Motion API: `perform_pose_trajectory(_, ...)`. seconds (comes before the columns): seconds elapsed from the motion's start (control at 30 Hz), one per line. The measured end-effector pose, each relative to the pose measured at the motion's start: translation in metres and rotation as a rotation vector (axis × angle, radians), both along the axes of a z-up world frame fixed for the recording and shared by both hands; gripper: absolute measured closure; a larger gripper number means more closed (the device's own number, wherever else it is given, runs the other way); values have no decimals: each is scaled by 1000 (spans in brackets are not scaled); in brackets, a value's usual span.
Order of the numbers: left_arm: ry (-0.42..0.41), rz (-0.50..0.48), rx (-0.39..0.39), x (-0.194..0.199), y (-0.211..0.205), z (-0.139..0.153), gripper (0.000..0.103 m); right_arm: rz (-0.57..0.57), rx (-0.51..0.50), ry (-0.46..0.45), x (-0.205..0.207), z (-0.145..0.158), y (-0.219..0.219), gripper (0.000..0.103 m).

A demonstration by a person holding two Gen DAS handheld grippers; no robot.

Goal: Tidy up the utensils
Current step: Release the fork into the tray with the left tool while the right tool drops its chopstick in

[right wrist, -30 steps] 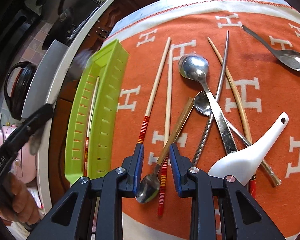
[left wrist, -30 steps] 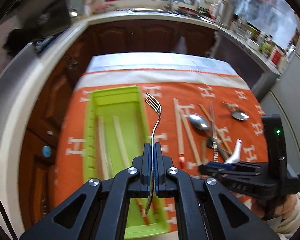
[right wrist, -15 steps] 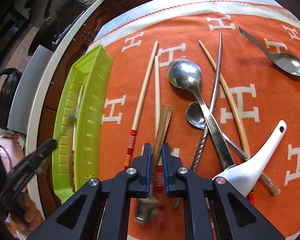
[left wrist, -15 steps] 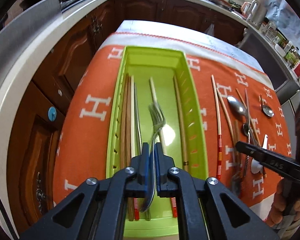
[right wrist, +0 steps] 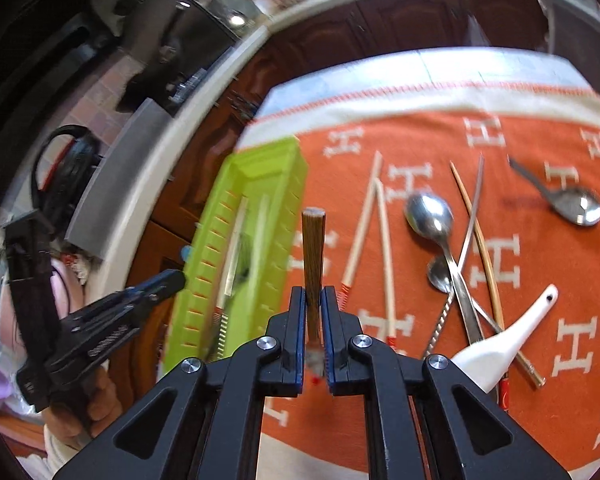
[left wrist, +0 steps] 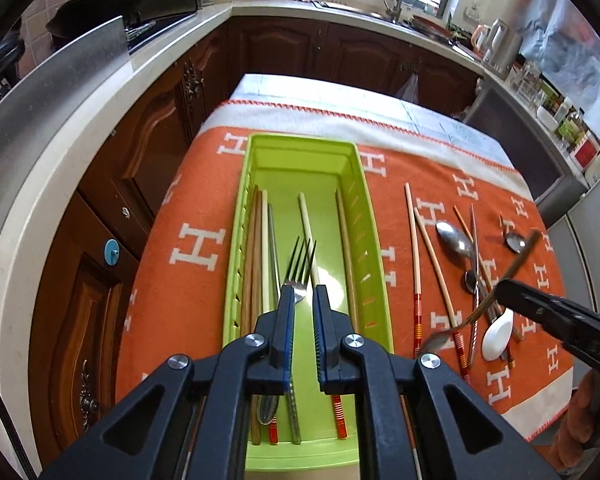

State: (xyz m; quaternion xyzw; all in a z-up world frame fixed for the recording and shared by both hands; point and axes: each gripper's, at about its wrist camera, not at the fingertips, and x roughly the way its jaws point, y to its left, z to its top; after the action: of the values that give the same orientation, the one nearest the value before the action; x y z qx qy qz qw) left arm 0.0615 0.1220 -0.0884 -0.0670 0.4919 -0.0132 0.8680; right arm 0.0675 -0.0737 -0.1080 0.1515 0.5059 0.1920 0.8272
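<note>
A wooden-handled spoon (right wrist: 313,248) is clamped by its handle in the right gripper (right wrist: 313,312), lifted off the orange cloth (right wrist: 540,240); being stiff, light and bowl-heavy, it is best held near mid-handle. The left gripper (left wrist: 303,300) is parted and holds nothing, directly above the fork (left wrist: 300,268) lying in the green tray (left wrist: 356,168) ahead of it.

left gripper (left wrist: 304,300): black angular frame, blue-lined fingers, silver pivot screws | right gripper (right wrist: 313,300): same build, white lettering along its side in left view | hand (right wrist: 82,404): bare skin, light sleeve cuff
</note>
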Motion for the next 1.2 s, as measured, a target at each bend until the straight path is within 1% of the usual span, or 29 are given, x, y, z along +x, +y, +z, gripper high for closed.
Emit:
perform_pose_trajectory(0.13,-25,20,-3,-2,8,11,96,38,12,-69,-7,34,14,96)
perform_pose_trajectory(0.23,-53,46,15,-3,15,22,96,86,32,-103,-9,57,28,96)
perform_pose_trajectory(0.33,-60,76,37,-3,21,30,93,144,50,-102,-6,70,47,96)
perform_pose_trajectory(0.4,-62,94,57,-2,25,33,90,185,50,-80,-4,71,62,96)
perform_pose_trajectory(0.5,-54,112,75,-2,29,34,85,239,25,-22,2,62,84,96)
perform_pose_trajectory(0.57,-43,118,84,-1,31,32,82,272,11,27,7,48,97,96)
perform_pose_trajectory(0.63,-29,125,88,1,34,28,76,282,-7,75,13,33,106,96)
perform_pose_trajectory(0.67,-21,132,92,2,35,26,75,282,-18,97,18,25,110,96)
perform_pose_trajectory(0.73,-13,146,105,4,37,23,75,285,-50,116,24,12,119,95)
perform_pose_trajectory(0.8,-6,153,116,6,38,20,71,280,-66,140,31,2,124,95)
perform_pose_trajectory(0.83,-3,154,115,7,38,18,67,269,-65,151,36,-2,126,95)
perform_pose_trajectory(0.87,-2,154,112,8,38,18,63,259,-65,158,40,-8,123,93)
perform_pose_trajectory(0.97,-2,149,121,10,36,16,62,221,-56,162,48,-14,117,84)
perform_pose_trajectory(1.2,5,136,118,15,30,15,62,177,-67,128,48,-8,98,84)
